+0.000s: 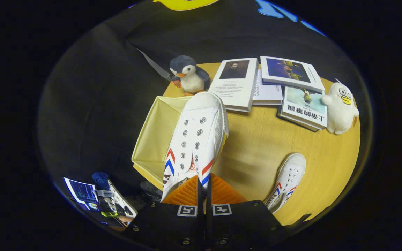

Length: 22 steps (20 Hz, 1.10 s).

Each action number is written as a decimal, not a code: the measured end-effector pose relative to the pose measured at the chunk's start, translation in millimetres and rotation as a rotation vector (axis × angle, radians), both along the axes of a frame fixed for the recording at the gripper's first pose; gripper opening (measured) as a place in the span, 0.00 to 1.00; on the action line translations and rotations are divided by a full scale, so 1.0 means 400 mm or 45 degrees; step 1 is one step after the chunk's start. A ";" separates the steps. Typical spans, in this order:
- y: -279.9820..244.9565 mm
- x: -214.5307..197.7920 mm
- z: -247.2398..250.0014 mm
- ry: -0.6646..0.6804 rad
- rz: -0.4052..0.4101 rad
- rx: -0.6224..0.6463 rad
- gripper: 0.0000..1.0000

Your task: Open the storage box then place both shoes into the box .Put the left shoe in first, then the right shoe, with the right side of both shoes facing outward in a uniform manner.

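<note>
My gripper (203, 188) is shut on the heel collar of a white sneaker (195, 139) with red and blue chevron stripes, held up in the air with its toe pointing away from me. Below and to the left of that shoe sits the open yellow storage box (152, 136), its inside partly hidden by the shoe. A second white sneaker (288, 179) of the same kind lies on the round wooden table (253, 146), to the right of my fingers (218, 191).
A penguin plush (188, 75) stands beyond the box. Several books (237, 83) lie at the table's far side, with a white duck-faced plush (340, 108) at the right. Off the table's left, lower down, a desk with a screen (82, 193) is visible.
</note>
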State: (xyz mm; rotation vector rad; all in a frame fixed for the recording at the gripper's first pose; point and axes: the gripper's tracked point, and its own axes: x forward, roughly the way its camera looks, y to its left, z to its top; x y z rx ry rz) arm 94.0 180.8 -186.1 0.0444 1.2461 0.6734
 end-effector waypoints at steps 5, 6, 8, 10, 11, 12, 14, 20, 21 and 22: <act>0.126 0.013 0.038 -0.017 0.096 0.031 0.02; 0.151 0.015 0.035 -0.019 0.114 0.027 0.02; 0.201 0.015 0.026 -0.016 0.158 0.017 0.02; 0.240 0.018 0.006 -0.012 0.191 -0.007 0.02; 0.258 0.018 -0.005 -0.008 0.201 -0.025 0.02; 0.277 0.018 -0.009 -0.004 0.214 -0.049 0.02; 0.303 0.016 -0.039 -0.002 0.238 -0.088 0.02; 0.369 0.007 -0.080 0.014 0.269 -0.127 0.02; 0.377 0.010 -0.082 0.009 0.263 -0.131 0.02; 0.386 0.006 -0.079 0.019 0.264 -0.116 0.02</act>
